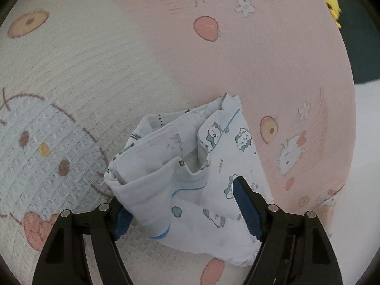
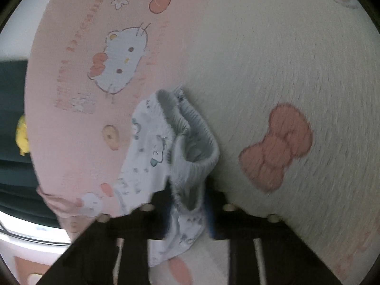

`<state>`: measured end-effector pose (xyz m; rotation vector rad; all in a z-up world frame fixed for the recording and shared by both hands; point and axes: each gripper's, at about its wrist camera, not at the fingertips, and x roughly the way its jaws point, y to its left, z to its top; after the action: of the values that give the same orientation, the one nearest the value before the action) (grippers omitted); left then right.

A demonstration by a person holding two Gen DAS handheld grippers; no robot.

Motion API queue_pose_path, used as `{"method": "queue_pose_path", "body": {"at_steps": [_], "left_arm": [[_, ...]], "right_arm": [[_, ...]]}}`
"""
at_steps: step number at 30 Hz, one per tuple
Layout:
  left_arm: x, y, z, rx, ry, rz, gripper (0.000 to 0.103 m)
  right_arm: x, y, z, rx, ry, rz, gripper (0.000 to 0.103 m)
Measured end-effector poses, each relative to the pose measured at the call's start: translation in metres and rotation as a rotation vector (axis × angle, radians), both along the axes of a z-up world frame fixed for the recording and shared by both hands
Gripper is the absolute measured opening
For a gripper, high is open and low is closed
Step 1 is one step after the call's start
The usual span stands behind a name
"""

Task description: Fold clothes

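Note:
A small white garment [image 1: 197,173] with blue piping and little cartoon prints lies crumpled on a pink and cream cartoon-cat blanket [image 1: 213,66]. My left gripper [image 1: 182,204] stands open just above it, blue-padded fingers [image 1: 244,209] on either side of the near folds. In the right wrist view the same garment [image 2: 166,152] hangs in a bunch, its gathered elastic waistband [image 2: 194,156] facing up. My right gripper [image 2: 187,211] is shut on the waistband end of the cloth. That view is motion-blurred.
The blanket [image 2: 273,59] covers the whole work surface. A yellow plush object [image 1: 329,2] sits past its far right edge against a dark teal surface [image 1: 358,54]. White surface [image 1: 365,166] lies beyond the blanket's right edge.

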<state>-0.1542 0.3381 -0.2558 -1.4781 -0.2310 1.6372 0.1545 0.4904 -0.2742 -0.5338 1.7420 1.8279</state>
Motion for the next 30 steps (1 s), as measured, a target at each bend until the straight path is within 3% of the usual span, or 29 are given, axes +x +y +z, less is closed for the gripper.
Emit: {"method": "queue_pose_path", "body": {"at_steps": [1,2,3,5,10,14,18,25,30], "left_arm": [[0.002,0.001,0.002,-0.005,0.022,-0.008,0.075],[0.003,-0.001,0.003,-0.017,0.045,-0.008,0.067],[0.005,-0.001,0.003,-0.043,0.076,-0.003,0.043],[0.007,0.001,0.003,-0.099,0.13,-0.002,0.019],[0.004,-0.013,0.007,-0.088,0.144,-0.005,0.013],[0.014,-0.005,0.022,-0.097,0.201,-0.031,0.012],[0.019,-0.018,0.036,-0.114,0.236,-0.056,0.012],[0.021,-0.055,0.035,-0.127,0.192,-0.042,0.012],[0.03,-0.114,0.03,-0.143,0.144,-0.029,0.012]], "right_arm": [[-0.001,0.0,0.002,0.011,-0.005,0.001,0.012],[-0.003,-0.002,0.003,0.025,-0.016,0.008,0.012],[-0.005,-0.001,0.006,0.054,-0.042,0.024,0.012],[-0.009,-0.001,0.013,0.11,-0.089,0.056,0.011],[-0.014,-0.007,0.032,0.252,-0.166,0.14,0.01],[-0.004,-0.021,0.048,0.335,-0.205,0.189,0.01],[0.002,-0.027,0.056,0.316,-0.206,0.199,0.01],[0.04,-0.058,0.053,0.245,-0.201,0.267,0.01],[0.063,-0.083,0.047,0.232,-0.199,0.321,0.01]]}}
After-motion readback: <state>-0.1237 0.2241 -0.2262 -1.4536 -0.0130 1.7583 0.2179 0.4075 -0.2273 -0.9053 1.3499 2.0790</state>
